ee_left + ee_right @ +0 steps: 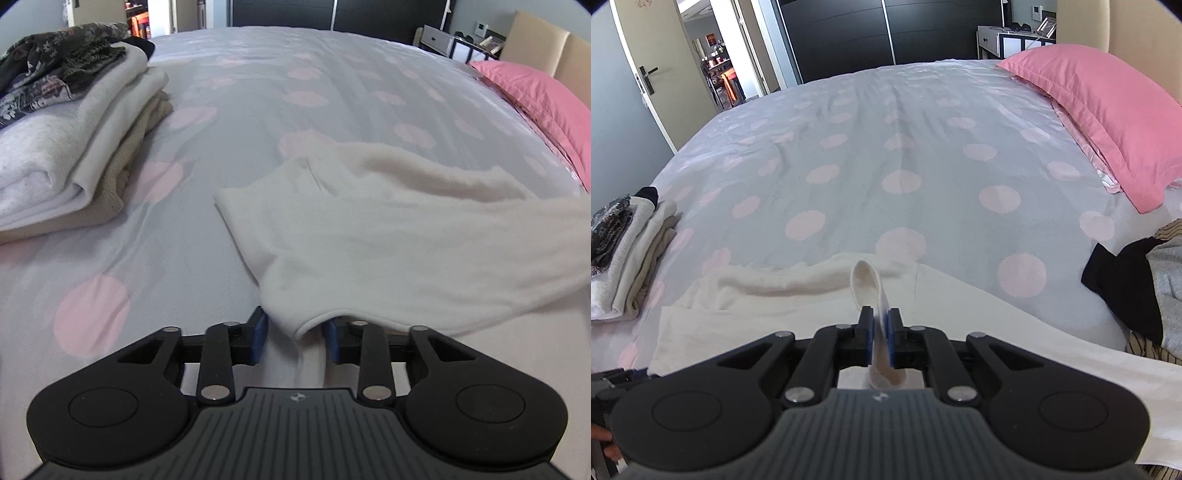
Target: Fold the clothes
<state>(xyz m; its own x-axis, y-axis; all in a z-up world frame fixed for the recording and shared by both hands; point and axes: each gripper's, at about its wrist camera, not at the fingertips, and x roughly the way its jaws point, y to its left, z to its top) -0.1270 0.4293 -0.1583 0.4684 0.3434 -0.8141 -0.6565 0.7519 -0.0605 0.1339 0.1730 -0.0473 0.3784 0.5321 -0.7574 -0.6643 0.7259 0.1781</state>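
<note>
A stack of folded cream, beige and pale grey cloths with a dark floral garment on top [70,122] sits on the grey bedspread with pink polka dots [229,155], well to the left of the cream-white fleece garment [406,229]; in the right wrist view the same stack [631,254] lies at the far left edge of the bedspread [871,155], apart from the garment [768,306].

The fleece garment lies on the near part of the bedspread, its long axis running left to right across the bed; in the left wrist view one squared end points left toward the stack, and the rest stretches off to the right edge of the picture; its surface is soft and fuzzy, plain, with a rounded hem at the near corner and a gentle ridge along its far side.

The left gripper [297,341] stands with its blue-padded jaws apart, a near corner of the fleece lying between them without either pad pressing it; the right gripper [881,338] has its jaws drawn narrow, pinching a thin fold of the fleece that rises in a loop just beyond the pads.

To the right of the garment, a heap of black, grey and striped clothes [1137,291] lies at the bed's edge; beyond it a pink pillow [1097,122] rests at the right side of the bedspread; the same pillow [535,99] shows in the left wrist view.
</note>
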